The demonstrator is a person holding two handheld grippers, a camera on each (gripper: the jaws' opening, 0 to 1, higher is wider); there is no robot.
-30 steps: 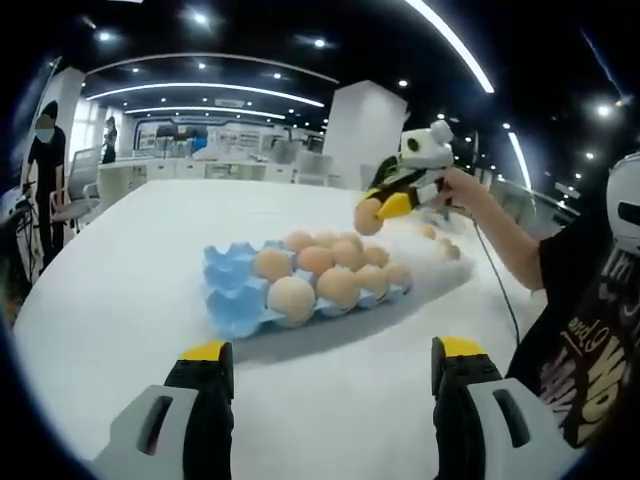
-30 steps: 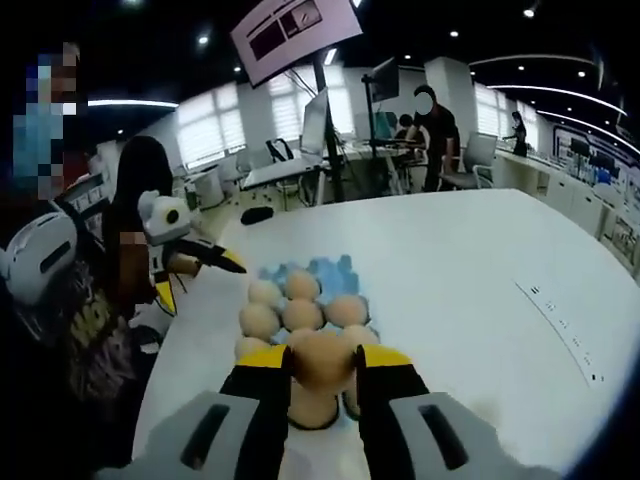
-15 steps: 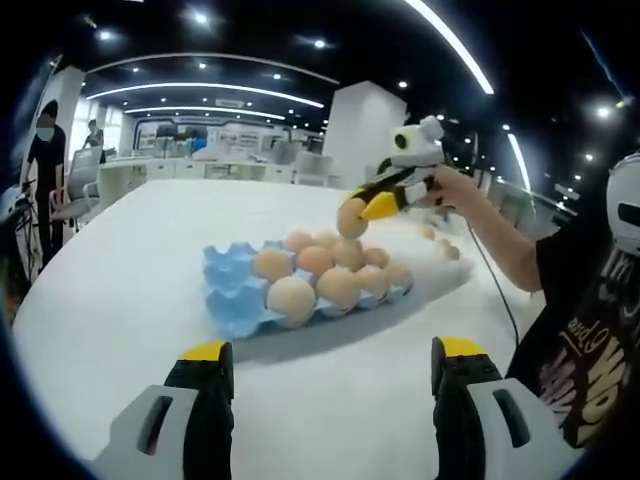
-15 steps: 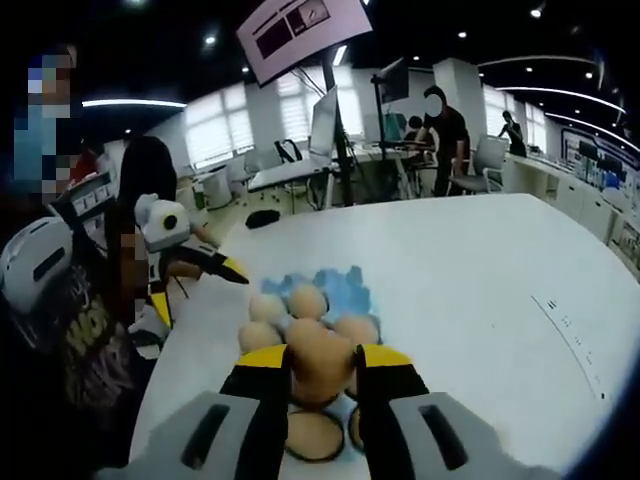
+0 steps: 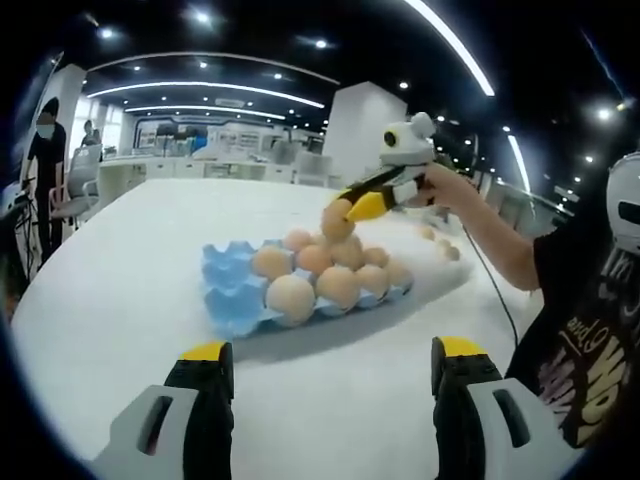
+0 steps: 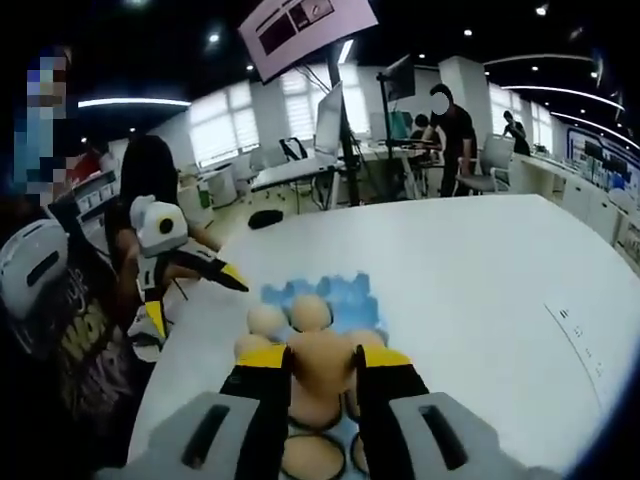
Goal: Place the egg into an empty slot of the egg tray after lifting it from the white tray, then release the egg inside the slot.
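Note:
A blue egg tray (image 5: 228, 290) lies on the white table, with several tan eggs in its right-hand slots and bare slots at its left end. Above its far side my right gripper (image 5: 345, 210) hangs shut on one egg (image 5: 334, 222). In the right gripper view that egg (image 6: 322, 372) sits pinched between the yellow-tipped jaws of my right gripper (image 6: 322, 358), over the blue tray (image 6: 345, 292). My left gripper (image 5: 332, 350) stands open over bare table, short of the tray. It also appears as the left gripper (image 6: 195, 275) off to the tray's left.
The white tray (image 5: 446, 262) with a few loose eggs lies beyond the blue tray at the right. A person's forearm (image 5: 490, 235) reaches in from the right. The white table (image 6: 480, 290) stretches wide. People (image 6: 445, 130), chairs and desks stand behind it.
My right gripper has carried the egg left and lower, from beside the blue tray to above its far eggs. My left gripper has stayed put and open.

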